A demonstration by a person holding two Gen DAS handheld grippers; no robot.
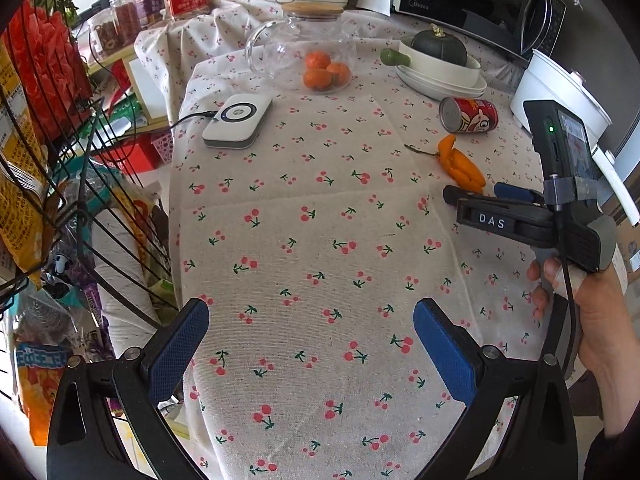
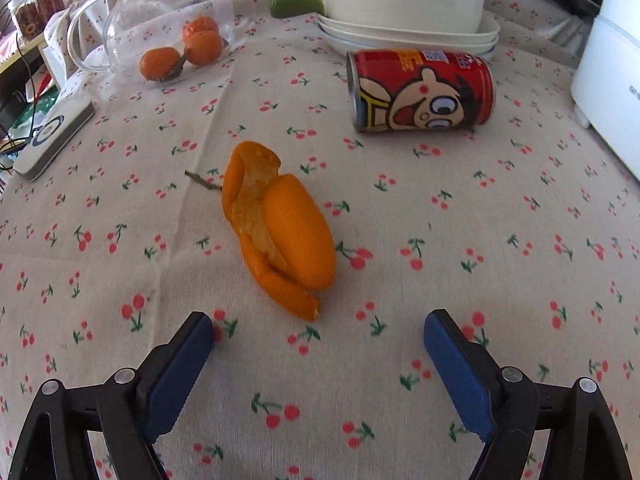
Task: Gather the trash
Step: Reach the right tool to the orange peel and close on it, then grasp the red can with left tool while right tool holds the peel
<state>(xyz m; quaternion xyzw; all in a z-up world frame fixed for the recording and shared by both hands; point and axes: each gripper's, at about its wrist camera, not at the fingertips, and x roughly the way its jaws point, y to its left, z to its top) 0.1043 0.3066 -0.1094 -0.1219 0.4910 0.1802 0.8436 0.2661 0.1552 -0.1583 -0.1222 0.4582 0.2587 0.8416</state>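
Observation:
An orange peel point(image 2: 280, 228) with a small stem lies on the cherry-print tablecloth, just ahead of my right gripper point(image 2: 318, 328), which is open and empty. A red drink can point(image 2: 420, 90) lies on its side beyond the peel to the right. In the left wrist view the peel point(image 1: 460, 164) and the can point(image 1: 468, 115) sit at the right, with the right gripper point(image 1: 476, 193) right beside the peel. My left gripper point(image 1: 310, 312) is open and empty over bare cloth near the table's front.
A glass jug point(image 1: 304, 52) with whole oranges point(image 1: 324, 72) stands at the back. White dishes point(image 1: 440, 76) hold a dark squash point(image 1: 438, 46). A white scale point(image 1: 238, 120) lies back left, a white cooker point(image 1: 560, 96) at the right, a wire rack point(image 1: 48, 152) left of the table.

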